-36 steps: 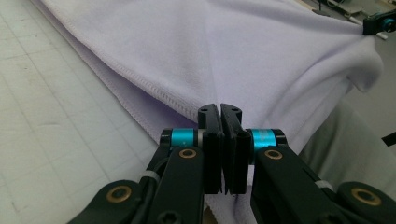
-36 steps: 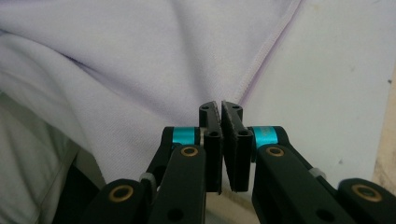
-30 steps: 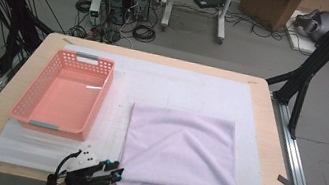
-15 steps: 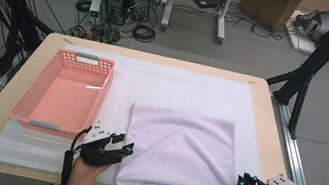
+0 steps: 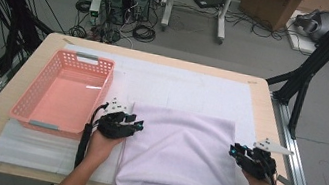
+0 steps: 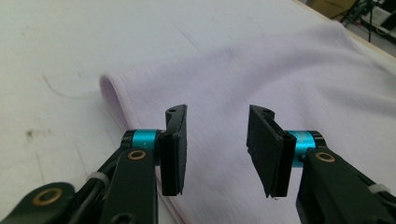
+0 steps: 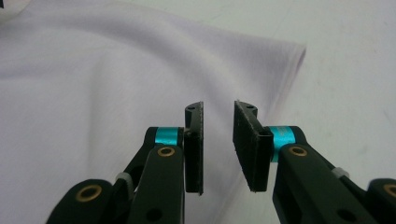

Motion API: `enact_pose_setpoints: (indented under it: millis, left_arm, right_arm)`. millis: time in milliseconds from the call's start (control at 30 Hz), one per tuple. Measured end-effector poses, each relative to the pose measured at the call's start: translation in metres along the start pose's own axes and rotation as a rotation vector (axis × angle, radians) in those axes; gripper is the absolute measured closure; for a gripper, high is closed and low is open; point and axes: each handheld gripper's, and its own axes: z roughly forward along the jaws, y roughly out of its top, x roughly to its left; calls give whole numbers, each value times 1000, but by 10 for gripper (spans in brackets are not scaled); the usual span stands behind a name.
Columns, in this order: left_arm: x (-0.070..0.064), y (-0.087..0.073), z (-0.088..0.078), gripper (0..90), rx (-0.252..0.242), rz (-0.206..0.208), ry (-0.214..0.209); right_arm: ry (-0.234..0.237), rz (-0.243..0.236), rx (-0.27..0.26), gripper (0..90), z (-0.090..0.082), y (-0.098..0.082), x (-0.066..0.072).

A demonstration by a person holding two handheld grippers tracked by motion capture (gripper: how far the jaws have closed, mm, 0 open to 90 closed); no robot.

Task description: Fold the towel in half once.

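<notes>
Fingers (image 6: 175, 154) of the left gripper (image 6: 217, 151) stand apart with a clear gap, nothing pinched; they have just been closing a little, and only the lilac cloth (image 6: 280, 79) shows beyond that gap, lying below them. Its rounded folded corner sits just ahead and to the left of those fingers in the left gripper view. Over on the right gripper (image 7: 218, 144), the fingers (image 7: 194, 149) sit nearer together yet still parted, gripping nothing, with the cloth's edge running just past the right-hand finger and the corner up ahead. From the high view, the left gripper (image 5: 133, 124) hovers at the cloth's left edge near its far corner, forearm coming up from the bottom; the right gripper (image 5: 236, 150) hangs at the right edge, hand angled inward. Cloth (image 5: 181, 161) lies flat, folded, on the white mat (image 5: 179, 85) over the tabletop (image 5: 49, 43), with the pink basket (image 5: 28, 105) just left of the left gripper.
</notes>
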Motion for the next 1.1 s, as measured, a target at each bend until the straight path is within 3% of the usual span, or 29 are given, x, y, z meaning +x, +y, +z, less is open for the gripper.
enact_pose_setpoints:
  millis: [167, 333, 467, 500, 567, 667, 700, 767, 867, 967, 1100]
  left_arm:
    - [11, 13, 19, 582, 0, -6, 10]
    - [24, 24, 39, 611, 48, -21, 49]
    - [30, 22, 53, 669, 91, 8, 125]
    - [31, 22, 54, 678, 95, -12, 137]
    - [34, 22, 54, 739, 91, -37, 166]
    - [33, 23, 54, 800, 91, -33, 207]
    - [32, 24, 55, 801, 96, -31, 215]
    - [31, 26, 54, 759, 88, -21, 257]
    - [33, 27, 52, 627, 45, -34, 241]
    - [36, 25, 55, 540, 63, -48, 240]
    - [41, 24, 55, 547, 76, -105, 204]
  right_arm:
    - [-15, -24, 18, 773, 32, 24, -14]
    - [2, -31, 56, 789, 66, 37, -25]
    - [-16, -20, 104, 794, 88, 35, -35]
    - [-21, 0, 87, 810, 89, 35, -39]
    - [-78, -2, 91, 834, 88, 34, -41]
    - [-168, -12, 103, 872, 85, 34, -47]
    - [-176, -1, 105, 883, 84, 34, -47]
    - [-181, 21, 109, 852, 81, 34, -49]
    - [-159, 44, 82, 766, 72, 35, -52]
    - [-142, 76, 39, 675, 63, 37, -57]
    - [-125, 85, 65, 589, 64, 39, -57]
